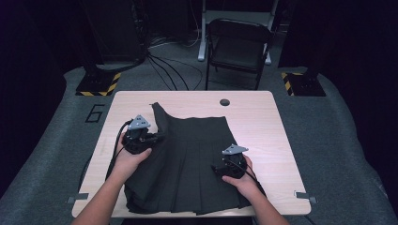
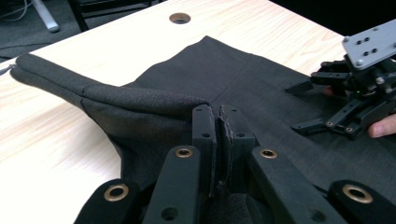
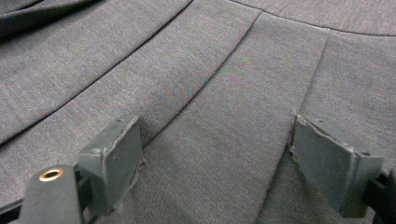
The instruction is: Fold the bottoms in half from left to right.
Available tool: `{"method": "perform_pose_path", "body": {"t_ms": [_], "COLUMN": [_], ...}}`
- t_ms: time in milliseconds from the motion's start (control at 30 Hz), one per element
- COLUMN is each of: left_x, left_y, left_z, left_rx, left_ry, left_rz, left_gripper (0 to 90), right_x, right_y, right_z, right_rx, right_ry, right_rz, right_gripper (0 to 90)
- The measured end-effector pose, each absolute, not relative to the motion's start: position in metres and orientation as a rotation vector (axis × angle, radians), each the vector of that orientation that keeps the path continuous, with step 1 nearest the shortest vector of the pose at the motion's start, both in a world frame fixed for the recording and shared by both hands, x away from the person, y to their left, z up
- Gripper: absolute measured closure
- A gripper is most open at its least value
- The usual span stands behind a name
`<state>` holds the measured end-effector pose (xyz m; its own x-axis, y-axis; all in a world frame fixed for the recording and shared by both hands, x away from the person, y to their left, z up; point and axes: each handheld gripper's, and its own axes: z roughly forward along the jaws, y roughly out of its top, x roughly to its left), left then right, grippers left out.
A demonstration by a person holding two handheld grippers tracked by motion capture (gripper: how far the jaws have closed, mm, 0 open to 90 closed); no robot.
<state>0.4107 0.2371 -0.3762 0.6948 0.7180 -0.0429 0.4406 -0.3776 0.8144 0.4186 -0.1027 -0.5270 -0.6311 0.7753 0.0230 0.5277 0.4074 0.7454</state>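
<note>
A dark skirt with pleats lay flat in the middle of the table, with its bottom edge near the person's side. One corner of it stuck out toward the far left of the table. The left gripper was squeezed tight on the skirt's left edge, with cloth pinched between its two black jaws. From there a fold of cloth was lifted up off the table and ran away in a long ridge. The left hand held that gripper by the skirt's left side. The right gripper had its jaws wide apart, and its grey pads sat down on the pleats with nothing pinched between them. It was on the right part of the skirt, with the right hand behind it. A small round hole was in the table past the skirt. A black chair stood on the floor beyond the table.
</note>
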Motion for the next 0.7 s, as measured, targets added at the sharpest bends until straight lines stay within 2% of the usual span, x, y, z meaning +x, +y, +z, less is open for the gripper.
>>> {"method": "perform_pose_path", "body": {"t_ms": [700], "left_x": [0.410], "left_y": [0.190], "left_z": [-0.380], "left_rx": [2.050], "left_ry": [0.795], "left_rz": [0.345], "left_gripper": [85.4], "right_x": [0.418], "right_y": [-0.102], "right_z": [-0.527], "right_rx": [1.136], "right_ry": [2.339], "right_rz": [1.064], "right_gripper": [16.6]}}
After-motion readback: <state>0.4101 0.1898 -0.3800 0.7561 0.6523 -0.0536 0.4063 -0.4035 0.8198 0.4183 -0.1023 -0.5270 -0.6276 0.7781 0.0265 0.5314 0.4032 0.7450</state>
